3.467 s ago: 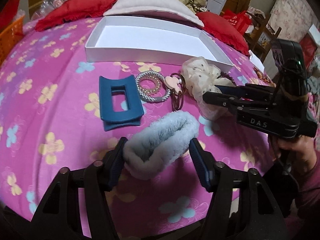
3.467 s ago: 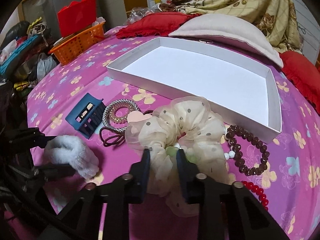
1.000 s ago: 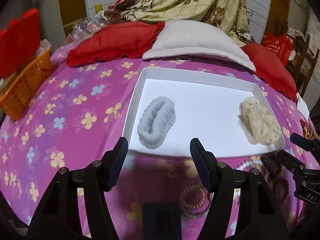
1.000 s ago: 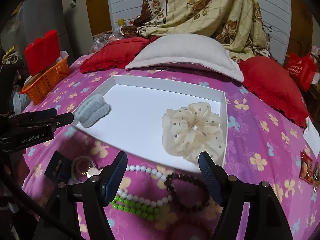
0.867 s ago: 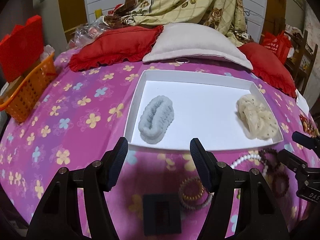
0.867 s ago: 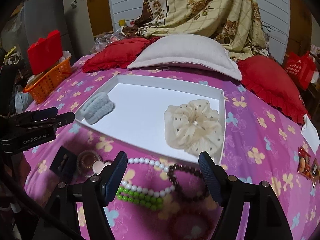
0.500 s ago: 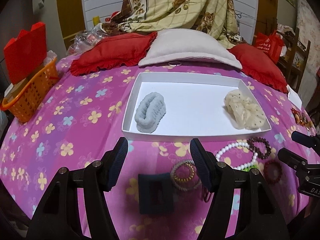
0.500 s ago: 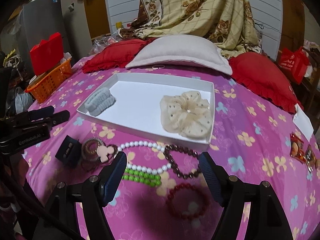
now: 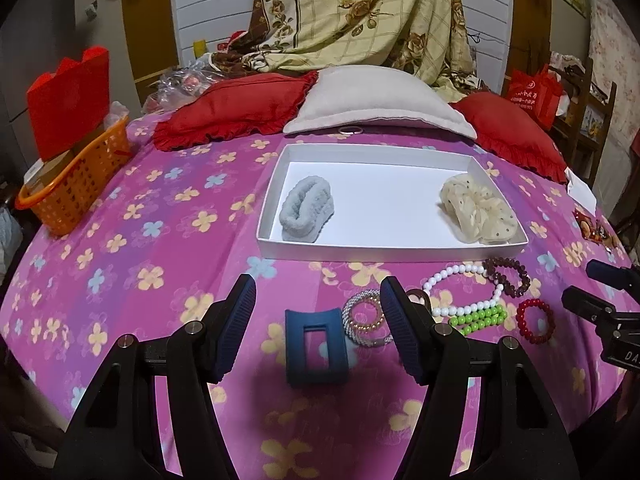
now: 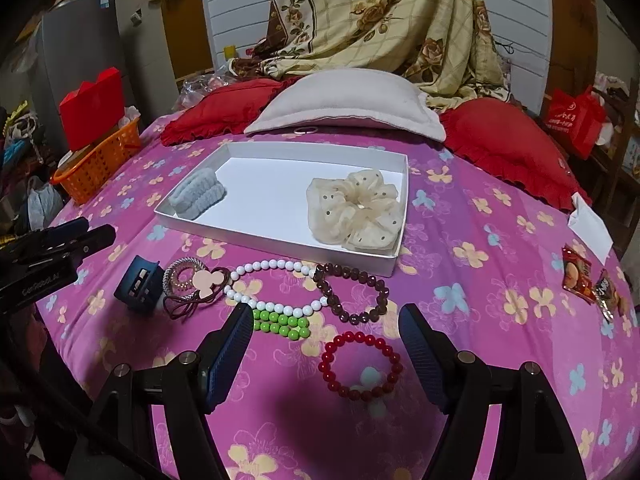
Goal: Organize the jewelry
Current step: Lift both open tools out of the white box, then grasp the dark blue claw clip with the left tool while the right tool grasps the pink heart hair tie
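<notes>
Both grippers hang with fingers spread wide, holding nothing. The left gripper [image 9: 318,326] lines up on the blue claw clip [image 9: 315,346], the right gripper [image 10: 324,350] on the red bracelet [image 10: 360,364], both just in front of the white tray [image 9: 276,246], probably the next pickups.

A white tray [image 9: 400,246] holds a grey fuzzy scrunchie [image 9: 306,208] and a cream dotted scrunchie [image 9: 478,208] on the magenta flowered bedspread [image 9: 160,248], beside red beads [image 10: 360,366].
</notes>
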Motion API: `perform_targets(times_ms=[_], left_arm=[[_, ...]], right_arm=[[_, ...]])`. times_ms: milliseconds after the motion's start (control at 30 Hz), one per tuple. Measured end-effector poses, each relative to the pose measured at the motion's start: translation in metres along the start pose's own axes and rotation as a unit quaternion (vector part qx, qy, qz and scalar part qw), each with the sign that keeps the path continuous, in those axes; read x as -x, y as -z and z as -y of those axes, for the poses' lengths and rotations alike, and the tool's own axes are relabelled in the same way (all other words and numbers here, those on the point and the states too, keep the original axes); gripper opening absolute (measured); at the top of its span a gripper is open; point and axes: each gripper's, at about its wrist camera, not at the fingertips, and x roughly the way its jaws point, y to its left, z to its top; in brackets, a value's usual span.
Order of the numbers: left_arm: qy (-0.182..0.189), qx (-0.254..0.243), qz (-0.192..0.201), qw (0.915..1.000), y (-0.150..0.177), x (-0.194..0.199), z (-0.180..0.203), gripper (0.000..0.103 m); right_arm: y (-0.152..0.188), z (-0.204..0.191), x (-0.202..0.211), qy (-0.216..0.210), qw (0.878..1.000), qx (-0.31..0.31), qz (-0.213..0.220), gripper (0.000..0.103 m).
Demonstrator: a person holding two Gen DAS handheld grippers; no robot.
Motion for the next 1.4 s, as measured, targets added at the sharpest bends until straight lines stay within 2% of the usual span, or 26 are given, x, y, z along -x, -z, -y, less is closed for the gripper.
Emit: perform_targets(times_ms=[267,533,800,933,1000,1100,1267,1400], left_arm=[[-0.003,0.005,0.005,1.0,0.005,0.012,-0.002,0.065],[0.045,0.043,-0.025,0.9978,0.01,0.014,-0.022,0.065],[0.103,0.064,-0.059,0.9908,0.024,0.005,-0.036,0.065],[0.113,0.051,-0.087,0.9884,0.037,-0.009,-0.036,0.065],[0.118,0.051,-0.099,0.9867,0.042,-0.016,-0.036,0.065],[0.124,0.049,-0.107,0.9852,0.044,-0.026,-0.035,0.065],[0.126,0.07,-0.114,0.983,0.037,-0.043,-0.042,0.065],[0.129,0.063,-0.121,0.9822,0.033,-0.049,-0.041,0.065]], right_arm=[[0.007,-0.003,0.007,0.004,1.0,-0.008,0.0,0.073],[0.017,0.006,0.006,0.002,1.0,-0.018,-0.011,0.073],[0.023,0.003,-0.008,-0.044,0.998,-0.011,-0.033,0.073],[0.019,-0.013,-0.022,-0.087,0.995,0.007,-0.04,0.072],[0.015,-0.026,-0.032,-0.11,0.993,0.021,-0.045,0.059],[0.006,-0.047,-0.051,-0.142,0.987,0.049,-0.055,0.052],[-0.006,-0.069,-0.072,-0.154,0.982,0.088,-0.062,0.05],[-0.01,-0.061,-0.086,-0.142,0.984,0.079,-0.078,0.05]])
